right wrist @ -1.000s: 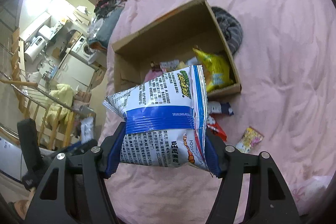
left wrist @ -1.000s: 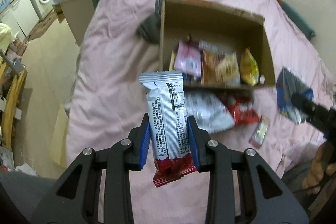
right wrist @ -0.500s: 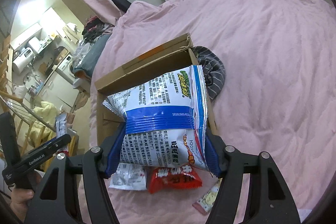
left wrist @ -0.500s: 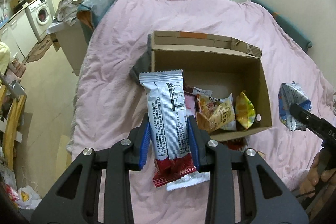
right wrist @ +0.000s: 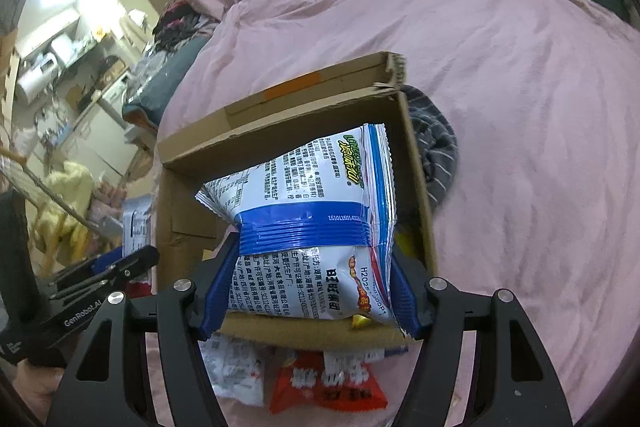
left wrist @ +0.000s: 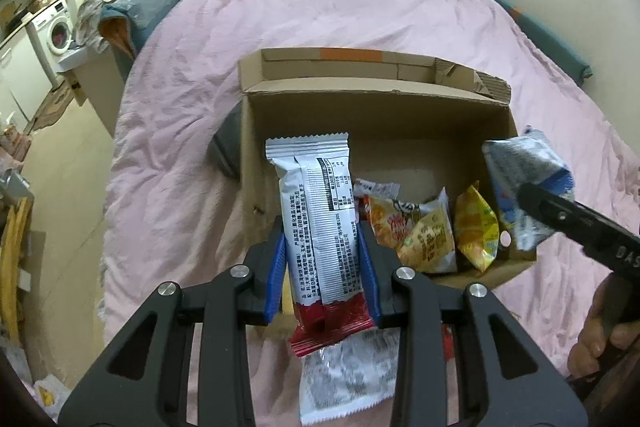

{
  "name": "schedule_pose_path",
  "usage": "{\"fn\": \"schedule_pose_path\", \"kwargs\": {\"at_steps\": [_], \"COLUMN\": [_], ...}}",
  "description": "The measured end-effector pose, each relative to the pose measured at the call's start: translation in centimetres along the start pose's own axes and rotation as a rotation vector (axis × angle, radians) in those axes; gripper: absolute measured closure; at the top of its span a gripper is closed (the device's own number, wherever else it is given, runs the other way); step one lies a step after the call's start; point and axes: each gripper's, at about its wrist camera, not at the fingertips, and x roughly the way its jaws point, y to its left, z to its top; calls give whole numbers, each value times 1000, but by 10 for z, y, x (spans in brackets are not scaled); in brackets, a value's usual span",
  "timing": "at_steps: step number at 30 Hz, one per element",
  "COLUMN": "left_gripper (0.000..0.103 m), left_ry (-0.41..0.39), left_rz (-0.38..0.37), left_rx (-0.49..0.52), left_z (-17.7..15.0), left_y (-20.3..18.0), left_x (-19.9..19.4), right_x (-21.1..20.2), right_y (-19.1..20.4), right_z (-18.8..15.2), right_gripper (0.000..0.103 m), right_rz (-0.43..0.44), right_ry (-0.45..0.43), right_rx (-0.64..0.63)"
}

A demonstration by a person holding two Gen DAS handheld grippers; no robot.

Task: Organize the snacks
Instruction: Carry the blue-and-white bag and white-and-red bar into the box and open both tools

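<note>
My left gripper [left wrist: 322, 275] is shut on a long white snack pack with a red end [left wrist: 318, 223], held upright over the near left part of an open cardboard box [left wrist: 360, 95] on a pink bed. My right gripper [right wrist: 316, 291] is shut on a white and blue snack bag [right wrist: 308, 219], held above the box [right wrist: 280, 107]; this bag also shows in the left wrist view [left wrist: 520, 183] at the box's right wall. Inside the box lie orange and yellow snack bags [left wrist: 416, 227].
Loose packs lie on the pink cover before the box: a white one [left wrist: 344, 379] and a red one [right wrist: 324, 383]. A dark striped cloth [right wrist: 436, 151] lies beside the box. The floor and a washing machine [left wrist: 60, 31] are left of the bed.
Both grippers have moved forward over the box with their packs still held. The box now sits closer and lower in both views.
</note>
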Motion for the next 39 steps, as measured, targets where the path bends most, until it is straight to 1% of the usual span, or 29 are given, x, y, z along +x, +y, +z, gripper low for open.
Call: {"fn": "schedule_pose_path", "kwargs": {"at_steps": [3, 6, 9, 12, 16, 24, 25, 26, 28, 30, 31, 32, 33, 34, 35, 37, 39], "left_gripper": [74, 74, 74, 74, 73, 73, 71, 65, 58, 54, 47, 38, 33, 25, 20, 19, 19], "left_ry": [-9, -6, -12, -3, 9, 27, 28, 28, 18, 14, 15, 14, 9, 4, -2, -6, -2], "left_rz": [5, -16, -4, -19, -27, -34, -34, -35, -33, -30, -34, -37, -37, -36, -34, -34, -33], "left_rx": [22, 41, 70, 56, 32, 1, -3, -8, -14, -16, -18, -23, -29, -34, -41, -45, -44], "left_z": [-2, -2, -1, 0, 1, 3, 4, 4, 4, 4, 4, 4, 4, 4, 4, 4, 4], "left_y": [-3, -7, -12, -11, -7, -3, -3, -2, -1, -1, 0, 0, 1, 3, 4, 5, 5], "left_x": [11, 21, 29, 34, 38, 40, 40, 40, 38, 37, 36, 36, 34, 33, 32, 31, 31], "right_x": [20, 35, 48, 57, 59, 52, 51, 50, 48, 48, 47, 46, 45, 43, 41, 38, 36], "right_y": [3, 5, 7, 4, -1, -10, -10, -12, -14, -15, -14, -13, -13, -13, -13, -12, -11], "right_z": [4, 7, 9, 9, 7, 11, 11, 11, 12, 13, 13, 14, 14, 14, 15, 16, 17], "right_gripper": [34, 34, 34, 34, 33, 32, 32, 32, 31, 31, 30, 28, 26, 23, 18, 12, 12], "right_rz": [-5, -9, -11, -10, 1, 19, 20, 24, 31, 38, 42, 48, 54, 57, 64, 67, 65], "right_ry": [21, 35, 49, 69, 82, 52, 48, 46, 42, 35, 33, 29, 22, 15, 7, -1, -7], "right_rx": [-16, -32, -45, -35, -7, 34, 41, 47, 62, 71, 71, 71, 71, 72, 72, 72, 64]}}
